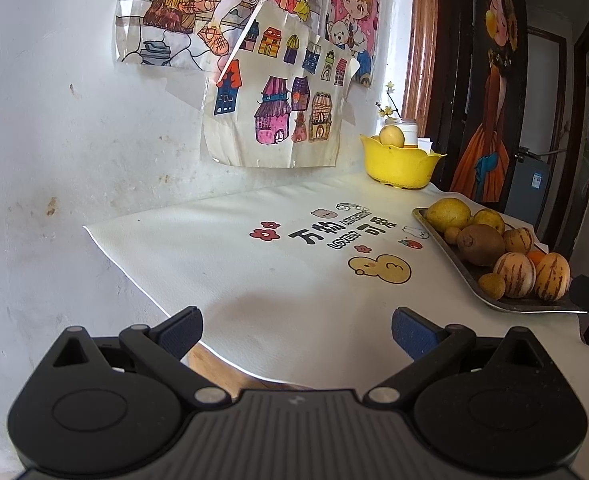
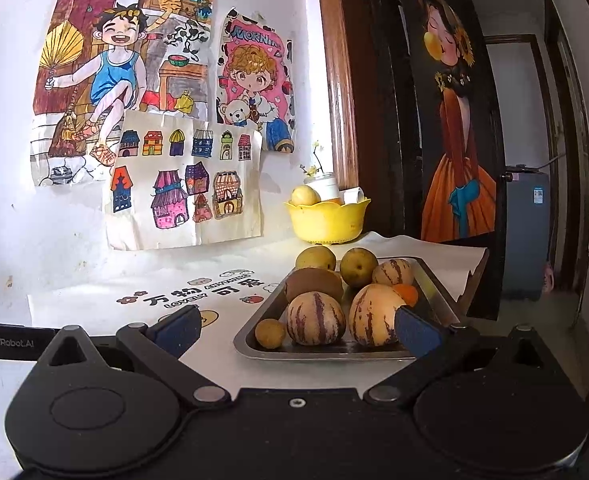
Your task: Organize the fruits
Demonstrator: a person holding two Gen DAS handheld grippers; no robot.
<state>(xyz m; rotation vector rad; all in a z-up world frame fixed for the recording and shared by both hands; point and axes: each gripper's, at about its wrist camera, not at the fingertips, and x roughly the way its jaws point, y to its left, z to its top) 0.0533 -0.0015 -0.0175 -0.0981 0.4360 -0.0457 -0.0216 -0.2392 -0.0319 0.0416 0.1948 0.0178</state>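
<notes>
A metal tray [image 2: 250, 346] holds several fruits: two striped pepino melons [image 2: 316, 318], a brown kiwi [image 2: 312, 282], yellow pears [image 2: 358, 266], an orange [image 2: 408, 294] and a small round fruit [image 2: 270, 333]. The tray also shows at the right of the left wrist view [image 1: 434, 232]. A yellow bowl [image 2: 326, 220] with one pale fruit [image 2: 304, 195] stands at the back by the wall; it shows in the left wrist view [image 1: 398, 164] too. My right gripper [image 2: 296, 330] is open just before the tray's near edge. My left gripper [image 1: 296, 332] is open and empty above the white cloth.
A white printed cloth [image 1: 254, 280] covers the table, whose left edge lies near the white wall [image 1: 54, 140]. Children's drawings [image 2: 182, 184] hang on the wall. A white jar with flowers [image 2: 326, 184] stands behind the bowl. A dark door [image 2: 454, 120] is at right.
</notes>
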